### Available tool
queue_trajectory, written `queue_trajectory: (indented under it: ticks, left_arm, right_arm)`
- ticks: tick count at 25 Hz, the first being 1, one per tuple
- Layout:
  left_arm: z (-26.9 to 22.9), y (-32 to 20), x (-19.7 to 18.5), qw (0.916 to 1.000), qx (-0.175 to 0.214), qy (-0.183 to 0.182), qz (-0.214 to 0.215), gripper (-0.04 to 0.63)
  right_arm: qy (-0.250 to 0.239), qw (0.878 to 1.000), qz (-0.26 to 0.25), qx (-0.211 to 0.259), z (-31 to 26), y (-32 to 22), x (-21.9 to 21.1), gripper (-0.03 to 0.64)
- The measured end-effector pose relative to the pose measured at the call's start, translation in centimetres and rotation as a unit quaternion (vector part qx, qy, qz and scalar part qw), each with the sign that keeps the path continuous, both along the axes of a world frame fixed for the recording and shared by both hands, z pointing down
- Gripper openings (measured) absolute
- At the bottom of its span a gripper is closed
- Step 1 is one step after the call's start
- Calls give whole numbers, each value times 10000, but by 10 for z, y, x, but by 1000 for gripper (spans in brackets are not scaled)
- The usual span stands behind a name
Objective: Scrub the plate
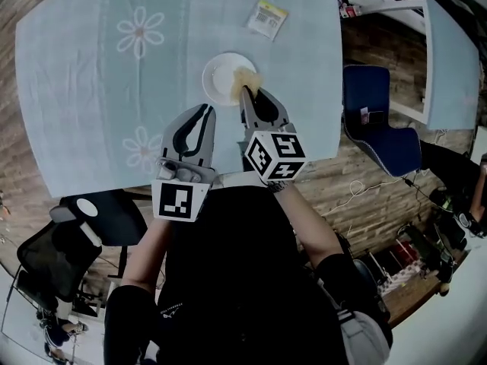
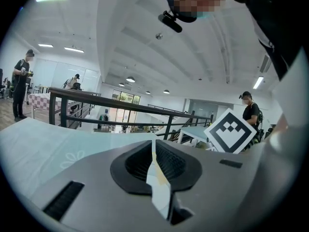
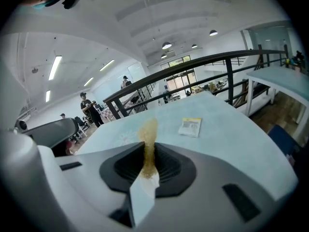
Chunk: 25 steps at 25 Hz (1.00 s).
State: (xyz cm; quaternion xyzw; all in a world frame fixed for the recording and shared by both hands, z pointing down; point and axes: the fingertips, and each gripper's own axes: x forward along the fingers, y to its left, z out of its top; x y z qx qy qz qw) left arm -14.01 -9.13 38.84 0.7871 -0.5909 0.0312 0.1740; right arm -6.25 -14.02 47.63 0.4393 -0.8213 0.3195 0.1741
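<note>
Near the front edge of the pale blue, flower-printed desk [image 1: 91,59]: a white plate [image 1: 217,65], lying flat. Over its right side, the right tool [image 1: 245,90], clenched on a tan scrubbing pad [image 1: 249,77]. Pad gripped edge-on between the jaws, poking out past their ends above the plate's right half; contact with the plate not clear. Same grip plain in the right gripper view, with the plate itself hidden below the tool. Just to the left, the left tool [image 1: 207,109], near the plate's front-left rim and seemingly apart from it. Jaws pressed together there, nothing held between them. Farther back on the desk, well apart from the plate, a small yellow-topped packet [image 1: 267,18]. Off the desk's right edge, a blue chair [image 1: 377,120].
</note>
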Motion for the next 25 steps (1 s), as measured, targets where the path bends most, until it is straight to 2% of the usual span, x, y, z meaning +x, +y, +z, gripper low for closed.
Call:
queue_trajectory:
  ticks: [7,13,19,25]
  left_arm:
    - [25,-23,-1,9996,-272,-13,-12,32]
    - [40,-36,-16,9990,-426,-18,-165,32]
    - [49,-50,-20,9982,-510,39,-319,34]
    - [56,-53,-25,9976,-575,48,-373,33]
  right_arm:
    - [73,9990,-74,-437,37,-22,-10,60]
    - [234,9978,-263,-561,59,-39,-26,60]
    - [419,9948,-299,-873,88,-51,-33,60]
    - [445,9932,-470,-964,102,-57,-50,60]
